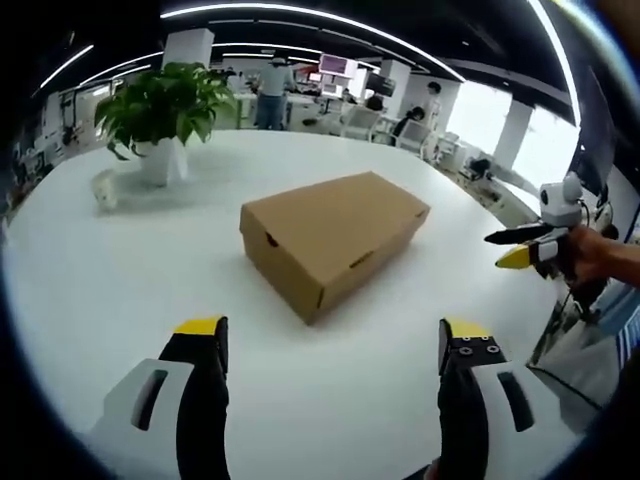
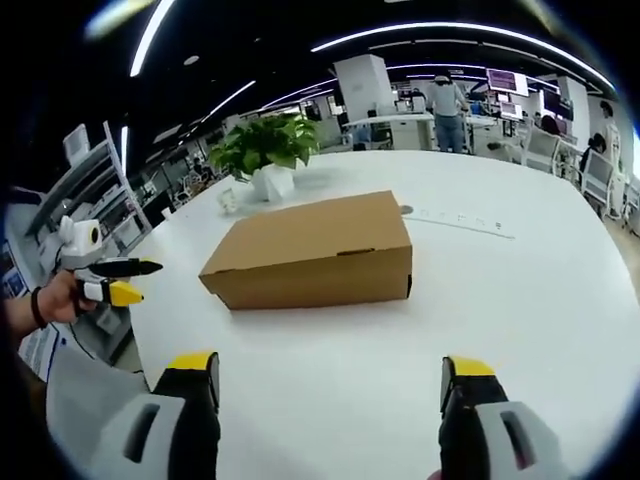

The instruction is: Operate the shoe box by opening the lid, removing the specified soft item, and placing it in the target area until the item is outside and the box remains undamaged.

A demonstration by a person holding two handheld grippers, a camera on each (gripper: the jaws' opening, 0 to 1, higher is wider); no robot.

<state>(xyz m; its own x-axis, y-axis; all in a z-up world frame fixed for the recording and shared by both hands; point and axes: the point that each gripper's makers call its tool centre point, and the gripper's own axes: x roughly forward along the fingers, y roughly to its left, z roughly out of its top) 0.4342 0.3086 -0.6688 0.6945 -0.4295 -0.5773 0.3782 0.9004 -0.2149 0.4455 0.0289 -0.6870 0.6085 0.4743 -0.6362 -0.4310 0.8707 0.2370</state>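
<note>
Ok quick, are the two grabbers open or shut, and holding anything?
Left gripper: open, holding nothing.
Right gripper: open, holding nothing.
Shoe box: lid closed, untouched.

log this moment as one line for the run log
stage: approach | shoe box: lid shut, on white table | left gripper: open, short of box | right gripper: open, short of box | plant: behind box
</note>
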